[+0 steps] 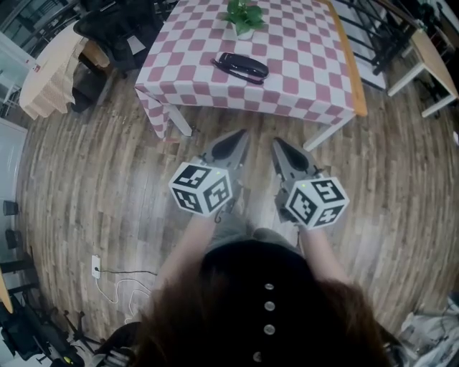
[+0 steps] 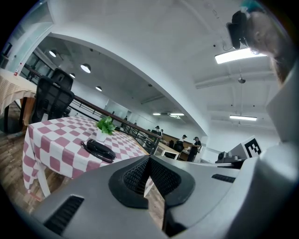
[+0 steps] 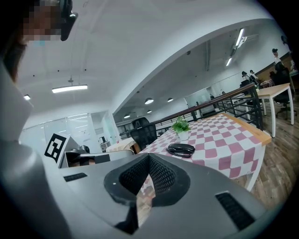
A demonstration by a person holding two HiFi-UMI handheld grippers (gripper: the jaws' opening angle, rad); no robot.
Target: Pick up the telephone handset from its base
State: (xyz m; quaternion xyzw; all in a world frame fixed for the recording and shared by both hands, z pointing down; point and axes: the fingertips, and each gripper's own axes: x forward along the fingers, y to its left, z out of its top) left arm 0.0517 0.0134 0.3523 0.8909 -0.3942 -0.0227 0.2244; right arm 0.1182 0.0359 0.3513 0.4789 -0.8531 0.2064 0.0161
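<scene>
**Black handset waits on the checked tabletop; both grippers empty and well short of it**

Black and glossy, the telephone handset (image 1: pixel 244 65) lies flat on its base (image 1: pixel 247 77) near the middle of the tabletop (image 1: pixel 308 68), which wears a red-and-white checked cloth (image 1: pixel 193 75). A potted plant (image 1: pixel 242 16) stands just behind it. From above, handset and base are hard to tell apart, since both are dark and low.

The left gripper (image 1: pixel 242 134) and the right gripper (image 1: pixel 275 142) hang side by side over the wooden floor (image 1: pixel 107 165). Both point toward the near table edge and are well apart from the phone. In the left gripper view, its fingers (image 2: pixel 133 179) meet at the tips with nothing between them. The right gripper's fingers (image 3: pixel 163 177) are likewise pressed together and empty. Each gripper view shows the phone ahead, small and above the fingertips.

The step in hand looks like the approach, and the pick itself has not begun. Next, one gripper needs to come over the tabletop and spread its fingers wide enough to straddle the handset across its narrow width. It must close on the handset alone and then lift straight up so that the base stays put. The right gripper seems to have the more direct line. The plant close behind leaves little room for overshoot.
</scene>
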